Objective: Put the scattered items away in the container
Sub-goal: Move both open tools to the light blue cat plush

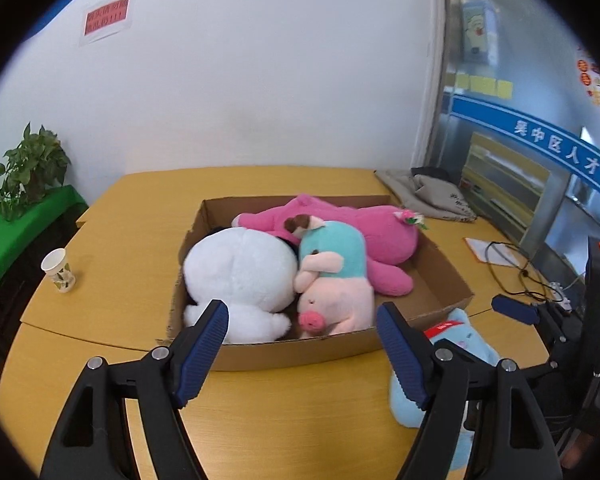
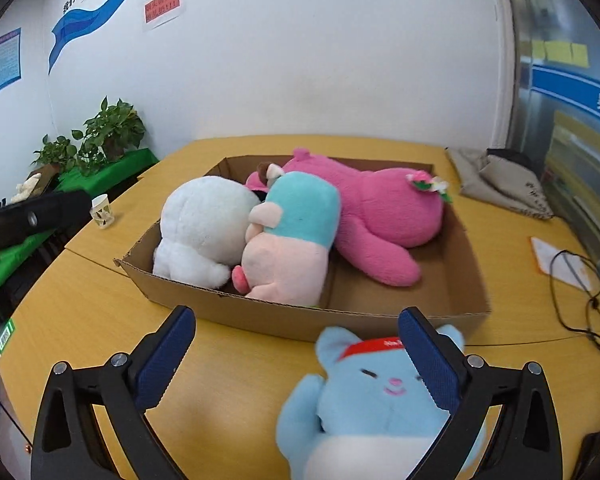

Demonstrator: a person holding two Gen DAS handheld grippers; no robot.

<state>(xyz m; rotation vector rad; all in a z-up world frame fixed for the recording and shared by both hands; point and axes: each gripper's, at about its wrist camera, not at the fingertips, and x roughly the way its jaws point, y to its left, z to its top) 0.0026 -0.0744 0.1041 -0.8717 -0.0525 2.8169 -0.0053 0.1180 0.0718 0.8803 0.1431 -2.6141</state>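
Blue plush cat [image 2: 376, 396] lies outside the cardboard box [image 2: 340, 320], lower right; both grippers' fingers [image 2: 164, 360] released, so a careless grasp may snag the box rim.

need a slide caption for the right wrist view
Open right gripper hovers over a light blue plush cat on the table, outside the cardboard box already holding three plush toys.

Bench [image 2: 100, 292]: cardboard box [image 2: 260, 320] at centre. In box, left to right: round plush [image 2: 204, 224], pig plush [image 2: 288, 248] leaning against it, long plush [image 2: 380, 216] lying behind and to the right. Before the box, outside it, on the bench: cat plush [image 2: 372, 396]. Left of box: paper cup [image 2: 102, 211]. Far right corner: folded cloth [image 2: 504, 188]; nearer, cables [image 2: 580, 300].
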